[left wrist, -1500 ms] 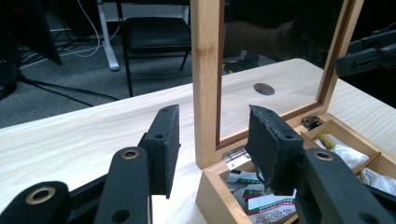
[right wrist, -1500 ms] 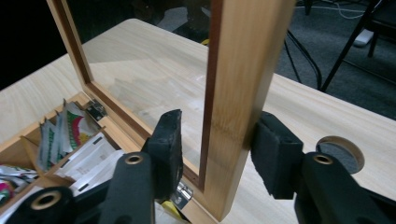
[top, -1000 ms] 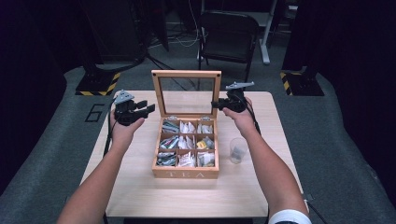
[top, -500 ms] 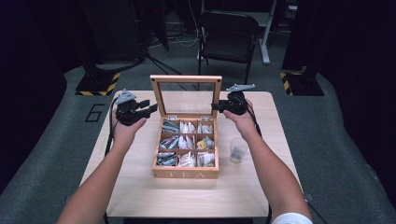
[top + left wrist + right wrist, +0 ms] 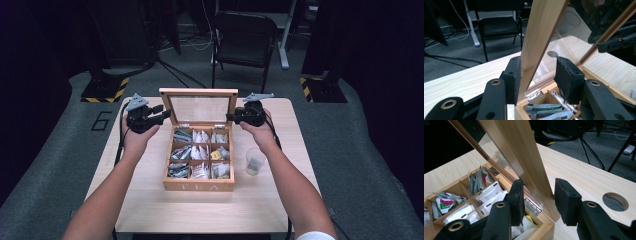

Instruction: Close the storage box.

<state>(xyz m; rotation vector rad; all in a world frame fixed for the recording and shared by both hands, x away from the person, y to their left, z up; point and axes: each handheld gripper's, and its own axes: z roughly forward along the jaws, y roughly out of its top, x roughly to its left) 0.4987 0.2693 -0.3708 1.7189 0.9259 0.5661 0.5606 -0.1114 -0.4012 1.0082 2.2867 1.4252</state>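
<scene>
A wooden tea box (image 5: 199, 186) with several compartments of tea bags (image 5: 200, 152) stands mid-table, its glass lid (image 5: 200, 93) raised. My left gripper (image 5: 165, 114) straddles the lid's left side rail (image 5: 541, 32). In the left gripper view (image 5: 537, 72) one pad touches the wood and the other stands off; the jaws have just been closing. My right gripper (image 5: 231, 117) straddles the right side rail (image 5: 516, 150). Its jaws (image 5: 540, 195) have just been opening a little, with a gap beside the rail.
A clear plastic cup (image 5: 255, 161) sits right of the box, by my right forearm. The light wooden table (image 5: 150, 200) has a round cable hole (image 5: 615, 202). A black chair (image 5: 242, 37) stands behind the far edge, with cables on the floor.
The lid's top edge sits lower in the high view, tipped a little toward the person. Both grippers have come down slightly with it.
</scene>
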